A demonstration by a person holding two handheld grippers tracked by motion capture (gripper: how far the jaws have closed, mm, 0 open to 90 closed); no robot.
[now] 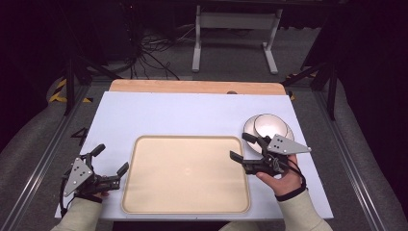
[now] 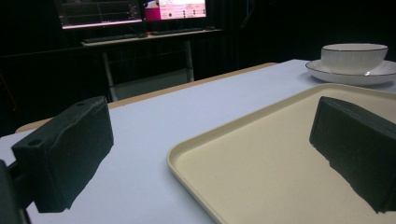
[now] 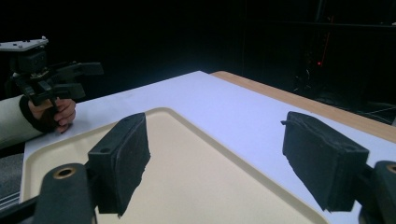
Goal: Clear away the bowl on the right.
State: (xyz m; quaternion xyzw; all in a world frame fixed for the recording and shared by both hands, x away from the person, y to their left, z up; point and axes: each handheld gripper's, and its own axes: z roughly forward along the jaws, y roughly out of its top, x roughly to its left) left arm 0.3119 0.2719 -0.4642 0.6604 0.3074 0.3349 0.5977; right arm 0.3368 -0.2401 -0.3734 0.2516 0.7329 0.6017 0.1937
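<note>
A beige tray (image 1: pixel 185 175) lies in the middle of the white mat with nothing on it. At the right rear, a white bowl (image 1: pixel 268 125) sits on a white plate (image 1: pixel 288 131). My left gripper (image 1: pixel 111 160) rests on the mat just left of the tray, open, one jaw over the tray's left rim. My right gripper (image 1: pixel 239 146) hovers at the tray's right edge, just in front of the bowl, open and holding nothing. In the left gripper view the gripper (image 2: pixel 210 149) straddles the tray rim (image 2: pixel 187 149), with the bowl (image 2: pixel 353 57) far off. In the right gripper view the gripper (image 3: pixel 219 158) stands wide above the tray (image 3: pixel 196 182).
The mat (image 1: pixel 192 113) covers a wooden table whose bare strip (image 1: pixel 192 86) runs along the far edge. Beyond it stand a white desk frame (image 1: pixel 235 33) and floor cables (image 1: pixel 149 55). Monitors (image 2: pixel 130 11) glow in the dark background. The other hand's gripper (image 3: pixel 70 77) shows far left.
</note>
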